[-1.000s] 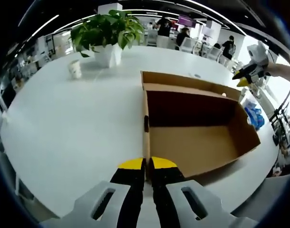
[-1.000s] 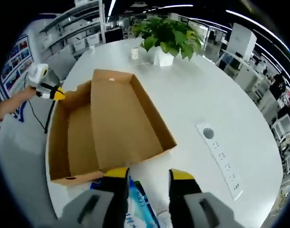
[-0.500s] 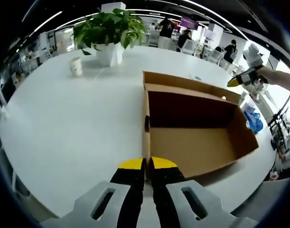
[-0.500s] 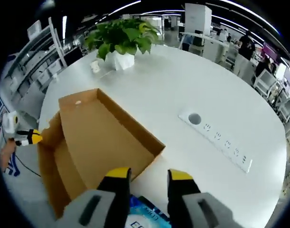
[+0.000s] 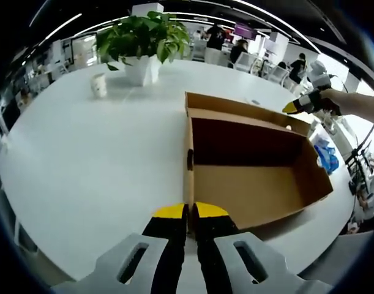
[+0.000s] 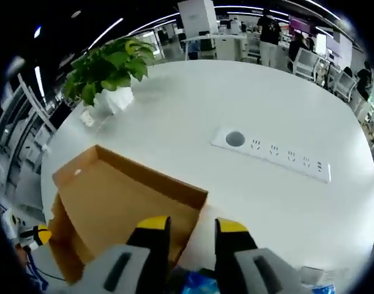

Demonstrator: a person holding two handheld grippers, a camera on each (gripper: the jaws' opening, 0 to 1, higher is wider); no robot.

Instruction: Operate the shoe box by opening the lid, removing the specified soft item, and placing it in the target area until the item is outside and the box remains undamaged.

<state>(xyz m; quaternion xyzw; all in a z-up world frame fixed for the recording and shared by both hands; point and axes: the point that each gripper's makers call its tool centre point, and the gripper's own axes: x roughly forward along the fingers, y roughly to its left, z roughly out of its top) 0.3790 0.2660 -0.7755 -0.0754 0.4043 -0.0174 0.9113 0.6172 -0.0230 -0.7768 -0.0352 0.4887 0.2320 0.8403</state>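
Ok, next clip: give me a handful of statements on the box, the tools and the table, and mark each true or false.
1. The shoe box is open, its lid folded back. True.
2. The left tool is shut on the box's near wall. True.
3. The right tool is clamped shut. False: its jaws stand apart.
4. A blue soft item lies inside the box. False: the inside looks bare; a blue packet lies on the table beyond it.
5. A potted plant stands on the white table. True.
6. The paper cup stands inside the box. False: it stands near the plant.
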